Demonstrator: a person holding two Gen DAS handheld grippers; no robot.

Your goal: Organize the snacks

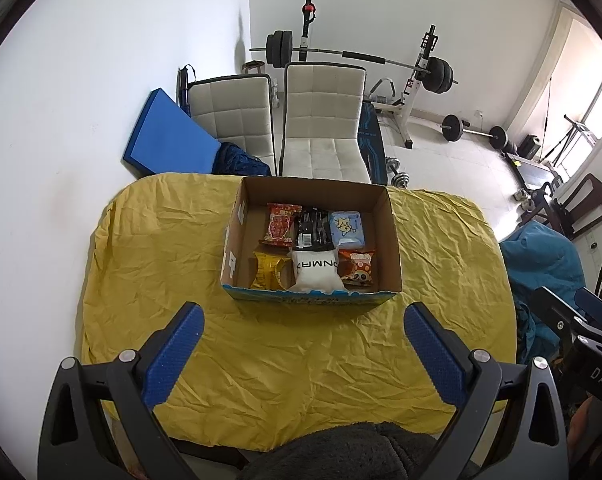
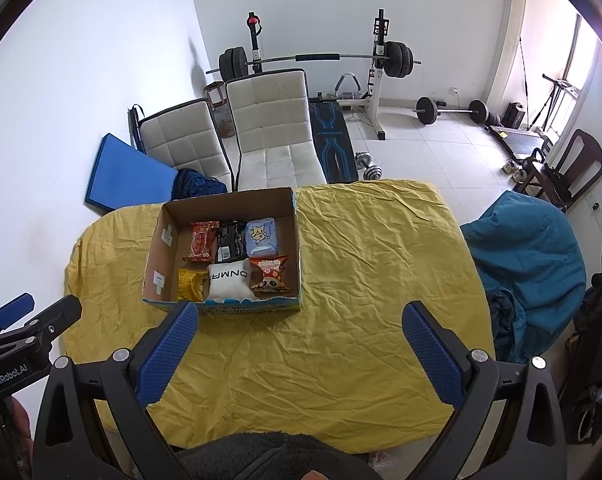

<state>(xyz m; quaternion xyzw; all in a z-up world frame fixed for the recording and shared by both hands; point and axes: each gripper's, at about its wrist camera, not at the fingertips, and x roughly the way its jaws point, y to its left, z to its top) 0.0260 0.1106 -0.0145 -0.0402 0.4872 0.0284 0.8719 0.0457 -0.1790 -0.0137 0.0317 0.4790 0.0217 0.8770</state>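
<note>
- Left gripper (image 1: 303, 312) with black frame and blue ribbed pads: spread wide, holding nothing, touching nothing, hanging above the near part of the table.
- Right gripper (image 2: 300, 310) of the same make: likewise spread wide and empty (its left pad only overlaps the box's near rim in the right wrist view, contact not evident).
- Just beyond both: wrinkled yellow cloth (image 1: 293, 360) covering the table, bare of any loose packet as far as visible.
- Farther on, toward the table's far edge: open brown cardboard box with a blue printed outside (image 1: 389, 236), all six snacks inside in two rows.
- Far row, left to right: red printed packet (image 1: 279, 225), black packet (image 1: 313, 228), pale blue packet (image 1: 347, 227).
- Near row, left to right: yellow foil packet (image 1: 267, 270), white pouch with dark lettering (image 1: 316, 274), orange packet with a cartoon face (image 1: 358, 267).
- Judged from this: sorting looks finished or nearly so, nothing left outside to collect; at most a small straightening of packets remaining.
- Behind the table: two pale quilted chairs (image 1: 321, 120).
</note>
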